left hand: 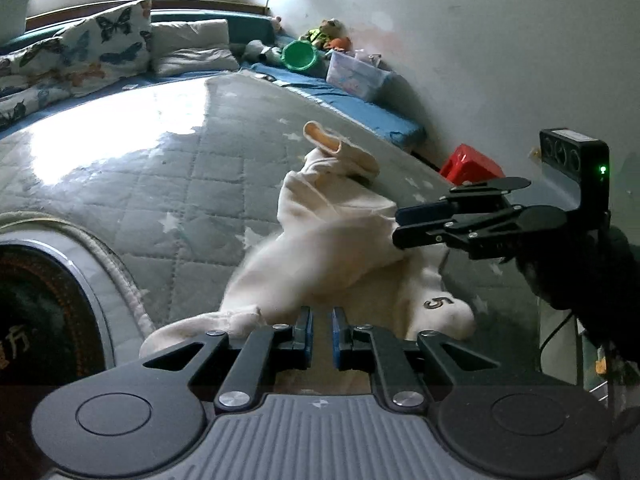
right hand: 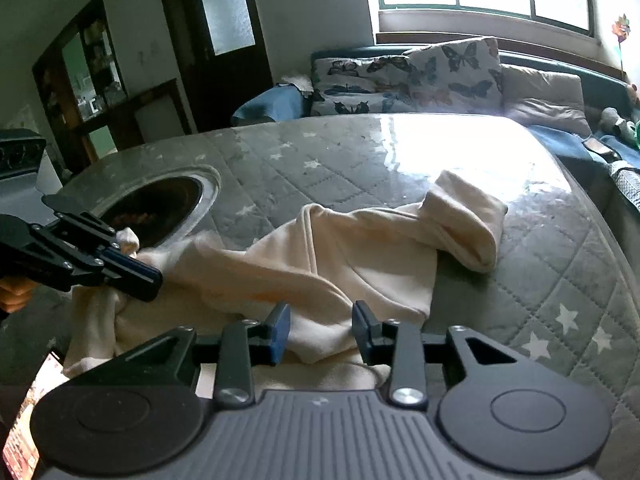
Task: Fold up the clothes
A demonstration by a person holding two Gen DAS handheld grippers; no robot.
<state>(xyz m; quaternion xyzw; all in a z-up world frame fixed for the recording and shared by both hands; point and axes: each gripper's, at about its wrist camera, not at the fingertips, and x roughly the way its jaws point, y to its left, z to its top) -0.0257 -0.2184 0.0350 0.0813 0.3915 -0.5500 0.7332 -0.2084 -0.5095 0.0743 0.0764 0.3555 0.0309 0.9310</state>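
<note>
A cream garment (left hand: 328,236) with a "5" printed on one part lies crumpled on the grey quilted star-pattern table cover (left hand: 160,184). My left gripper (left hand: 322,332) hovers over its near edge with the jaws a narrow gap apart, holding nothing that I can see. My right gripper (right hand: 322,330) is open over the garment (right hand: 320,256), with cloth lying between the fingers. In the left wrist view the right gripper (left hand: 400,226) comes in from the right, over the garment. In the right wrist view the left gripper (right hand: 148,276) sits over the garment's left end.
A round dark opening (right hand: 156,208) is set in the table cover at the left. Butterfly cushions (right hand: 408,76) and pillows line a blue sofa behind. A clear plastic box (left hand: 356,76), a green bowl (left hand: 300,54), toys and a red box (left hand: 470,164) sit along the wall.
</note>
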